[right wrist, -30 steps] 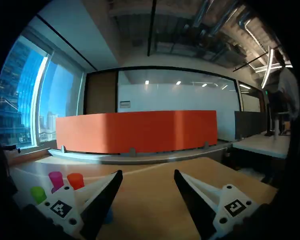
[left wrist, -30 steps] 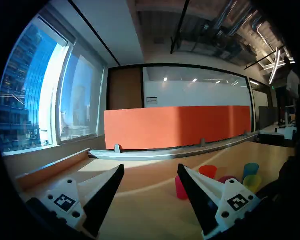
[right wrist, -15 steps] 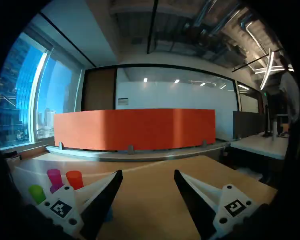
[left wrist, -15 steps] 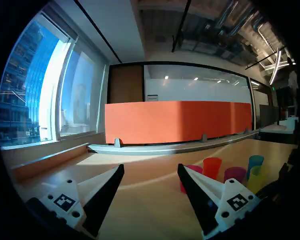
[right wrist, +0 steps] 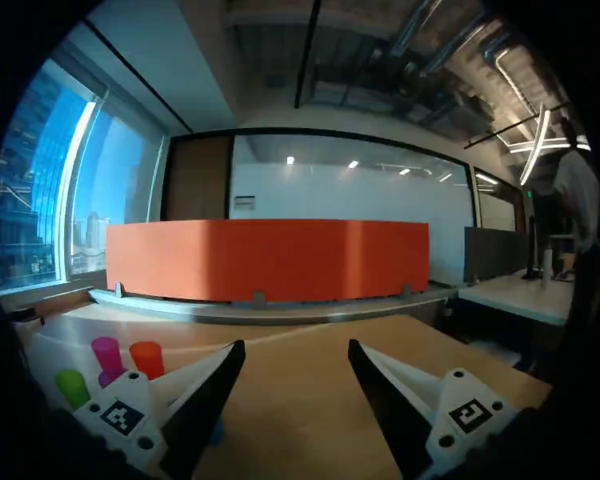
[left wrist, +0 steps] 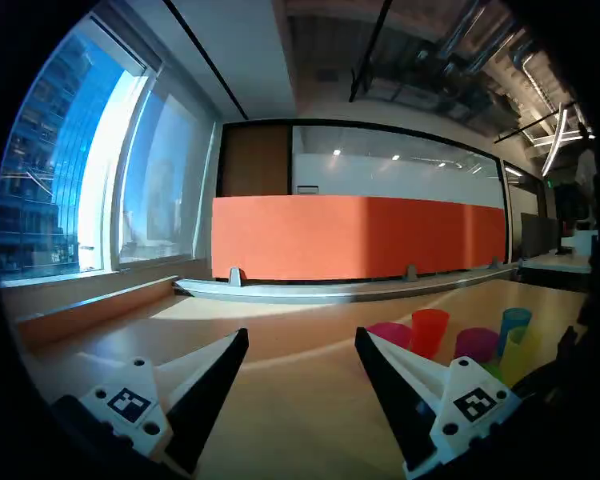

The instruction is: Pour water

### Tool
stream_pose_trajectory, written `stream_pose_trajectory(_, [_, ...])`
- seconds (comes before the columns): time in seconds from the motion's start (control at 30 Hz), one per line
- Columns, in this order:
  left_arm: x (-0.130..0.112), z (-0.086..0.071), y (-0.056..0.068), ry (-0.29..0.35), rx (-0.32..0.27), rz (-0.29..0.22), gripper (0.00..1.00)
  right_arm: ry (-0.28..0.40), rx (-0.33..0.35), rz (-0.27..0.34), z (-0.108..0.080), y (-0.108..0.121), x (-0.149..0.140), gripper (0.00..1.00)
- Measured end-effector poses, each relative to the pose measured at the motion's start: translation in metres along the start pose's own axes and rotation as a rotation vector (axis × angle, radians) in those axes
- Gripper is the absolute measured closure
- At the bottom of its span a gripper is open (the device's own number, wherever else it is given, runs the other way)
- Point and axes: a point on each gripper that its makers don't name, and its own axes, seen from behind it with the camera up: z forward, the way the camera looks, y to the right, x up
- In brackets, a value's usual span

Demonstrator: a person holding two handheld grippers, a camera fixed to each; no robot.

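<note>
Several coloured plastic cups stand on the wooden table. In the left gripper view an orange cup (left wrist: pixel 428 330), a pink cup (left wrist: pixel 390 334), a purple cup (left wrist: pixel 476 344), a blue cup (left wrist: pixel 513 326) and a yellow-green cup (left wrist: pixel 518 357) cluster at the right, just beyond the right finger. My left gripper (left wrist: pixel 300 352) is open over bare tabletop, nothing between its fingers. In the right gripper view a magenta cup (right wrist: pixel 107 356), an orange cup (right wrist: pixel 146 358) and a green cup (right wrist: pixel 73 387) stand at the lower left, behind the left finger. My right gripper (right wrist: pixel 296 360) is open and holds nothing.
The wooden table (left wrist: pixel 300 400) ends at a long orange divider panel (left wrist: pixel 356 238) with a grey rail below it. Tall windows (left wrist: pixel 68 184) run along the left. Another desk (right wrist: pixel 524 296) stands at the right, with a person (right wrist: pixel 576 192) beyond it.
The left gripper's view has tilted down a little, so the cups sit higher and more of them show. The right gripper has barely moved. Both stay open.
</note>
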Motion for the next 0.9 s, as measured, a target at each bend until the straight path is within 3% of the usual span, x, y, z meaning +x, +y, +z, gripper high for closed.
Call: stream_pose_trajectory(0.9, [-0.010, 0.004, -0.001, -0.031, -0.002, 0.011, 0.01, -0.001, -0.001, -0.016, -0.003, 0.002, -0.005, 0.01])
